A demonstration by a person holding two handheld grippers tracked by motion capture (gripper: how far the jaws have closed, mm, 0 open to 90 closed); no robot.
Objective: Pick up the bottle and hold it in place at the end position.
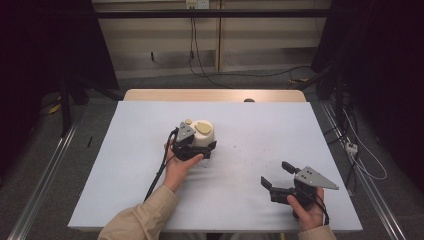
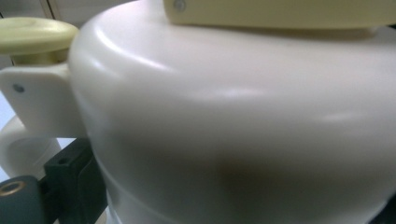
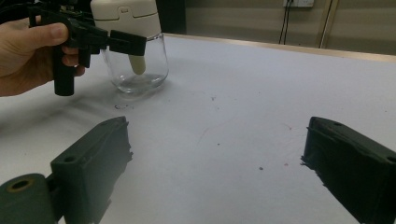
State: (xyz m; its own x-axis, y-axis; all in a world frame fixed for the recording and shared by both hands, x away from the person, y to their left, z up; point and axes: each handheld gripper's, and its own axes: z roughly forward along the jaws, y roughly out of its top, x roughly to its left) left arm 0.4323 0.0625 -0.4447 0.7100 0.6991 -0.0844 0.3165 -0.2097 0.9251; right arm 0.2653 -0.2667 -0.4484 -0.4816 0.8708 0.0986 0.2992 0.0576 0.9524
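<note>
Two hand-held grippers noted: left hand-held gripper (image 1: pixel 204 146) clamped around the cream-lidded clear glass jar (image 1: pixel 202 134) mid-worktop (image 1: pixel 250 200), advisably gripped squarely at the lid; right hand-held gripper (image 1: pixel 276 174) apart, idle.

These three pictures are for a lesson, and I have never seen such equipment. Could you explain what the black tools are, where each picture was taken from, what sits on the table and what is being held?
A person sits at a table covered in pale blue and holds a hand-operated gripper in each hand. The high view looks down from above. The other two pictures come from cameras riding on the grippers. The left gripper has its fingers on either side of a glass jar with a cream lid; its own camera is so close that the lid looks huge. Whether it squeezes the jar is hard to tell. The right gripper rests apart, fingers wide open, holding nothing.
</note>
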